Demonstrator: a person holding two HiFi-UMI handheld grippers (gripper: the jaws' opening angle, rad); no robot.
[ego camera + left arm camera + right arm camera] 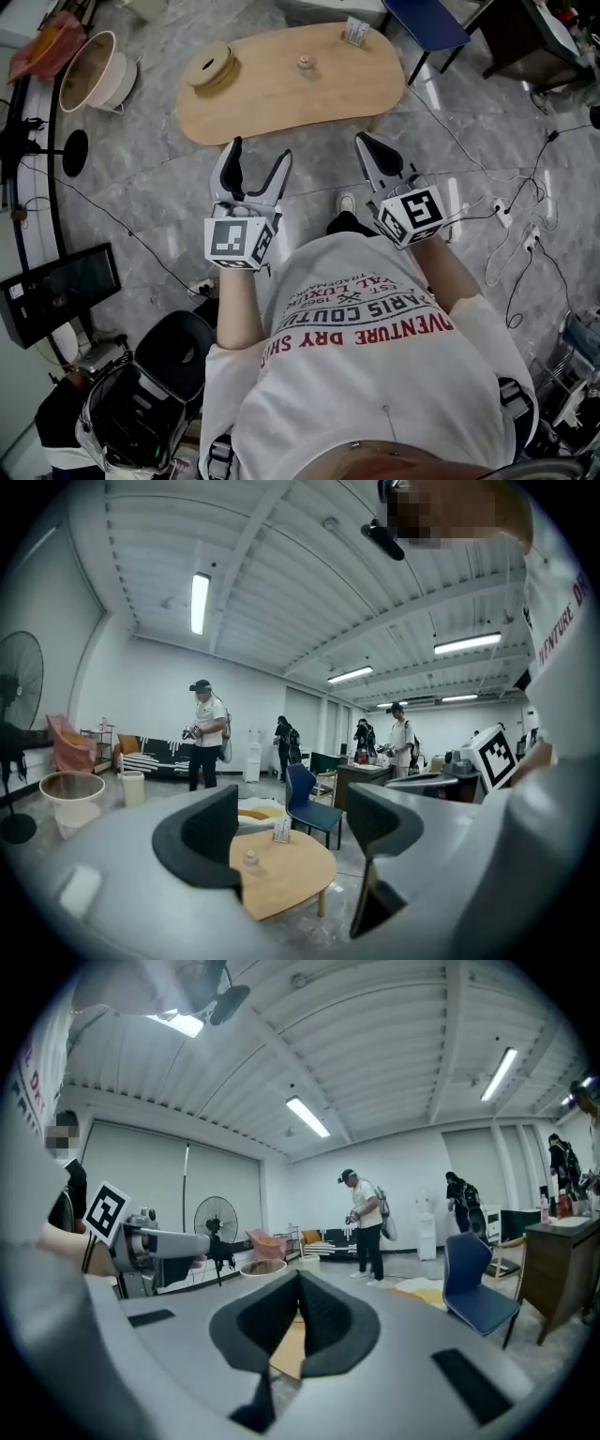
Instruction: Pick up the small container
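While the left tongs (260,157) stand apart and empty and the right tongs (367,145) are closed together, the small container (306,65) sits well ahead on the tabletop (281,108), where a hasty reach could topple it.

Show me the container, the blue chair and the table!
container (305,66): head view, on its body.
blue chair (427,23): head view, on its seat.
table (291,105): head view, on its bare top.

The small container (306,65) stands mid-counter (281,111) ahead of me, a reel (210,67) to its left, a rack (354,31) behind-right.
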